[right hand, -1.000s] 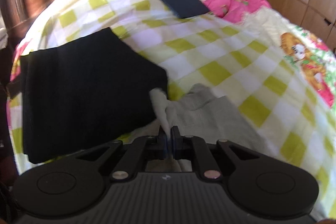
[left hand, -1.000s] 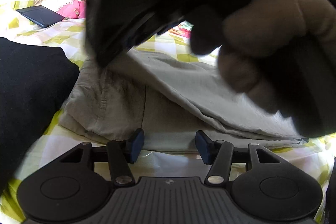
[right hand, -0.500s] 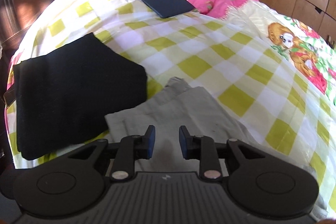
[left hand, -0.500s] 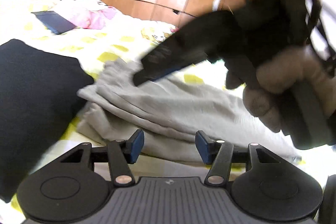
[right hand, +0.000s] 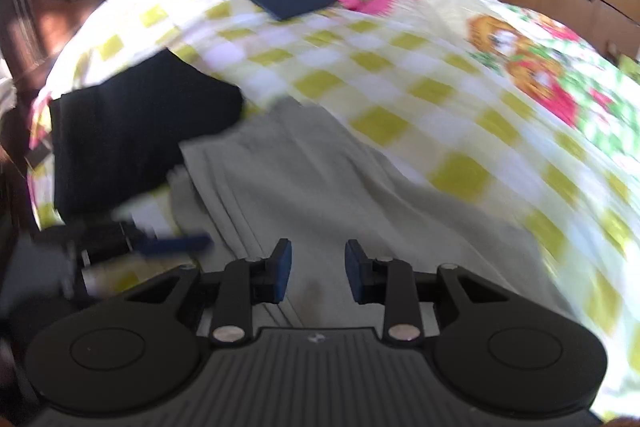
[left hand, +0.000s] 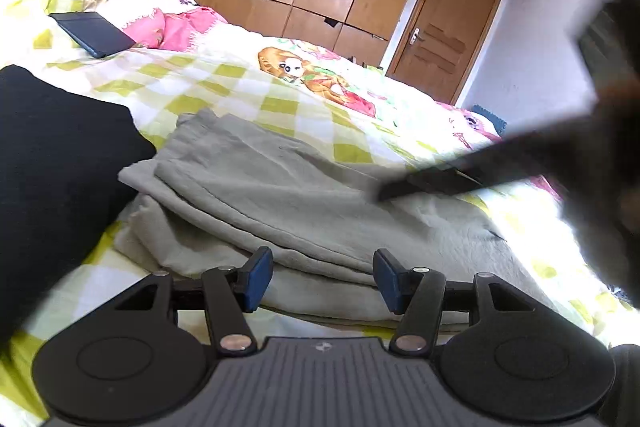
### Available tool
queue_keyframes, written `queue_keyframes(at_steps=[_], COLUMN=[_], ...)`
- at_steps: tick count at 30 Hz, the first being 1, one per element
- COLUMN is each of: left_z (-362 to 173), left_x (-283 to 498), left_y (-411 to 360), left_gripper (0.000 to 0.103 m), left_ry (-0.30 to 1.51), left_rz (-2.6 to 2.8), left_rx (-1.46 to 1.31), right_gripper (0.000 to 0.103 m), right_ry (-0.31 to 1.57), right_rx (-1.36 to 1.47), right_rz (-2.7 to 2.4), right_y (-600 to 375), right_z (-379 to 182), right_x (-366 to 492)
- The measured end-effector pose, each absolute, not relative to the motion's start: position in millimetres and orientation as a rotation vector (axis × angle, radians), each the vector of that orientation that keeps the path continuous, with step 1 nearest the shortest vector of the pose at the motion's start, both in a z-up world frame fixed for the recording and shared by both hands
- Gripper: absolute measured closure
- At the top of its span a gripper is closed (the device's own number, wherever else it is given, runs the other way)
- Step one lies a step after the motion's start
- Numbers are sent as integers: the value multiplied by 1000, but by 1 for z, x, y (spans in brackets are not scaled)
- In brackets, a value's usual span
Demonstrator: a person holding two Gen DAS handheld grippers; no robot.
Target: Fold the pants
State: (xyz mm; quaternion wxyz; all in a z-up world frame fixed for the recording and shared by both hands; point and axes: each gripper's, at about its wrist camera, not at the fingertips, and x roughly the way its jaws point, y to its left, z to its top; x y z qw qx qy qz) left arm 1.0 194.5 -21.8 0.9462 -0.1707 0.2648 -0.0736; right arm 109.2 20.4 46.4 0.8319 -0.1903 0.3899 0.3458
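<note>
A: Where are the pants lying right now?

B: They are lying on the bed, already doubled over in soft grey layers, with one end touching a folded black garment. A dark tablet case is sitting well apart, up near the pillows.

A: And what are the grippers doing?

B: The left gripper is hovering at the near edge of the pants with its jaws standing apart and nothing pressed between them. The right gripper has just been opening its jaws; they are parted over the grey cloth, and no fabric is caught between the pads. In the left view it is showing only as a dark blur over the far side of the pants.

A: How is the cloth likely to behave?

B: It is looking light and limp, so it will probably sag and slide out of line if lifted by one point. The person is best pinching through all layers at the stacked near edge, one gripper toward each end, to keep the fold square.
</note>
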Motion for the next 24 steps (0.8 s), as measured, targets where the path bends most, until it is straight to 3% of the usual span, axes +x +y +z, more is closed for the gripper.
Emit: queue_keyframes(at_steps=[10,21,24], left_z=[-17,-15,-14], left_x=[14,21,23], left_y=[174,143,138], left_gripper=[35,35,35], left_ry=[603,664,675], left_rz=[-141,-125,-116], left_rx=[-301,-186,-165], right_gripper=[73,73,86], right_ry=[824,712,698], right_rx=[-580,-580,-594], right_rz=[506,479,446], right_y=[-83,-98,-98], right_z=[11,-7,-13], right_x=[45,43,48])
